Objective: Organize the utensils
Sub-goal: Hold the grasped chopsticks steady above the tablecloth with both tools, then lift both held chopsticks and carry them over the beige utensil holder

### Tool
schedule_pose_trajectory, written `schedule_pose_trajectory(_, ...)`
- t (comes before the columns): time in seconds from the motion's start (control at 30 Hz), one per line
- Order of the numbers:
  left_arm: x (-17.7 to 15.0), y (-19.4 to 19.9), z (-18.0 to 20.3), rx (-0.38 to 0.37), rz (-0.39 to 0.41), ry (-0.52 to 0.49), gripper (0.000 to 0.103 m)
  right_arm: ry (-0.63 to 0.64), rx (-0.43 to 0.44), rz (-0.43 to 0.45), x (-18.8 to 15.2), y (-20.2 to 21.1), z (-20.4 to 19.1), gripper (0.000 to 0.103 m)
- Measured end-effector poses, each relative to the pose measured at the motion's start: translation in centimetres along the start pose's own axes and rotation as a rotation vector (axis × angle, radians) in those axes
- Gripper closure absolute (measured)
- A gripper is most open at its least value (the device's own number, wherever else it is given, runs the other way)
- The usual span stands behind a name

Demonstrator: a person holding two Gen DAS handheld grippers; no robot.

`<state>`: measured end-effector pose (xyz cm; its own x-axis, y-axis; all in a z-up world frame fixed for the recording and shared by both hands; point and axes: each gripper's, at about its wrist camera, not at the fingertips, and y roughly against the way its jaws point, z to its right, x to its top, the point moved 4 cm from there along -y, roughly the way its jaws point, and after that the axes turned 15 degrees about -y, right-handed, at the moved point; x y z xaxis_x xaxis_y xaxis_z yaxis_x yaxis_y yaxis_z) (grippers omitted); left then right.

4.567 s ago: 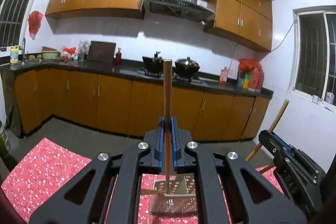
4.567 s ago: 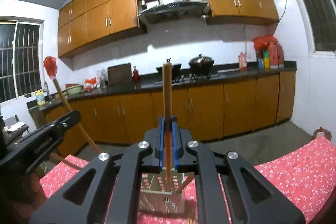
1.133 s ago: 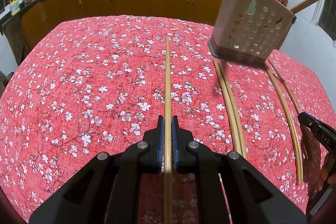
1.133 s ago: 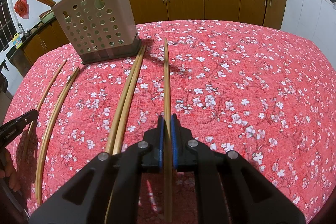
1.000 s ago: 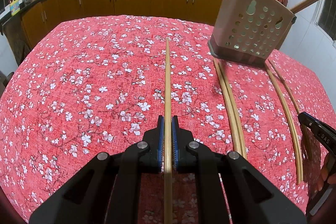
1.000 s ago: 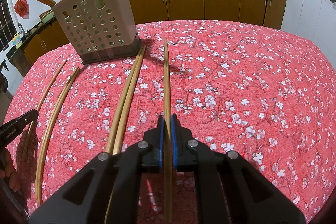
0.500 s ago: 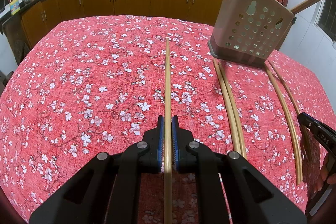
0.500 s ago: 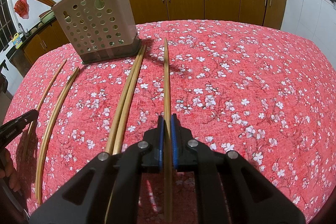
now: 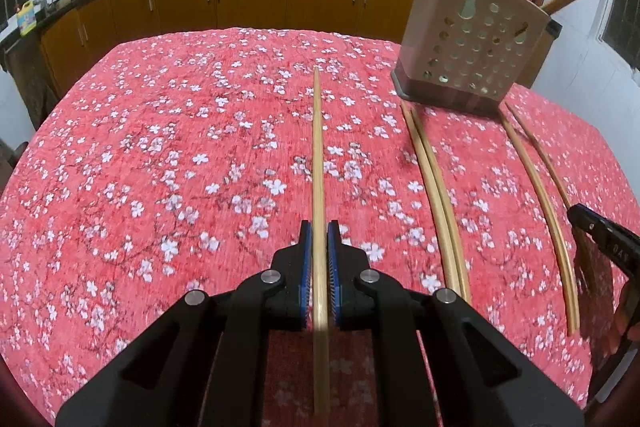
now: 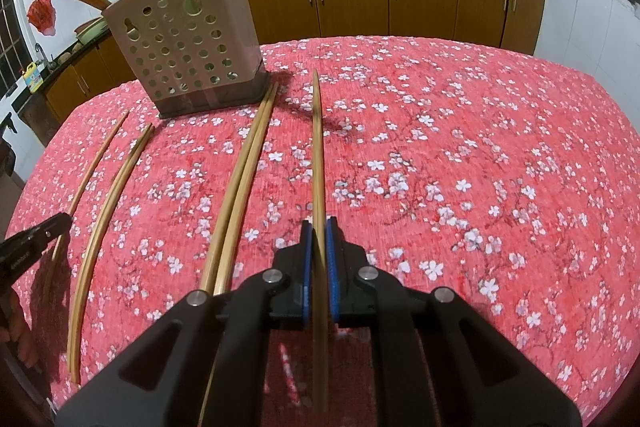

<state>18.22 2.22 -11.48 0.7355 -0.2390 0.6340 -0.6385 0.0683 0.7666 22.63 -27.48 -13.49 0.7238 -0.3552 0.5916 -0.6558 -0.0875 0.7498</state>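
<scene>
Two grippers, each clamped on one chopstick: your left gripper (image 9: 319, 243) pinches the left chopstick (image 9: 318, 163) between its blue pads, and your right gripper (image 10: 319, 241) pinches the right chopstick (image 10: 318, 155) the same way. Both sticks run straight ahead of the jaws, tips pointing out over the red floral tablecloth (image 9: 160, 155), gripped partway along so a length trails back under each gripper; that grip likely keeps the stick in line with the fingers for a clean tip-up into the holder. The perforated utensil holder (image 10: 188, 55) stands ahead and to the left of your right gripper, ahead and to the right of your left one, with several chopsticks already leaning in it. Between your grippers lie a touching pair of chopsticks (image 10: 240, 187) and two separate curved chopsticks (image 10: 108, 203), ends toward the holder's base, probably laid out for easy pickup. Judging by this, the sorting is partway through: four loose sticks wait, two are in hand.
</scene>
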Motion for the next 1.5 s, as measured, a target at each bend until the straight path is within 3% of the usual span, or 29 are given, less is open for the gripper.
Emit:
schedule_pose_trajectory(0.63,0.1,0.5,-0.4,-0.010,-0.016,-0.018,0.095,-0.023,0.021,0.018,0.2,1.6,0.0,0.095)
schedule_pose_trajectory(1.07,6.0,8.4,-2.1,-0.009,0.219,0.004,0.096,-0.048,0.105,0.286,5.4,10.4,-0.6,0.095)
schedule_pose_trajectory(1.5,8.5,11.5,-2.0,-0.029,0.325,0.014,0.096,-0.041,0.160,0.380,6.9,13.7,-1.5,0.095)
